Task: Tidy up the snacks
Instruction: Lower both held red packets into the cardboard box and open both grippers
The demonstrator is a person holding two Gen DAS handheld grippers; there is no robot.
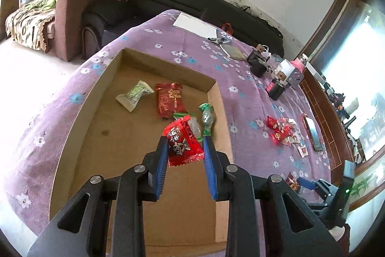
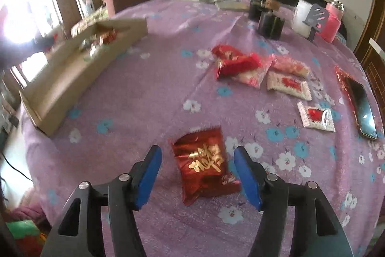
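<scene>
The left gripper (image 1: pixel 184 140) is clamped on a red cartoon-print snack packet (image 1: pixel 183 145) above the cardboard box (image 1: pixel 72 127). At 11 o'clock from it in the box lie a red foil packet (image 1: pixel 169 100) and a pale green wafer packet (image 1: pixel 134 95). The right gripper (image 2: pixel 197 155) stands apart astride a red gold-lettered packet (image 2: pixel 204 165) on the purple floral cloth (image 2: pixel 144 88), pads (image 2: pixel 247 175) not touching.
</scene>
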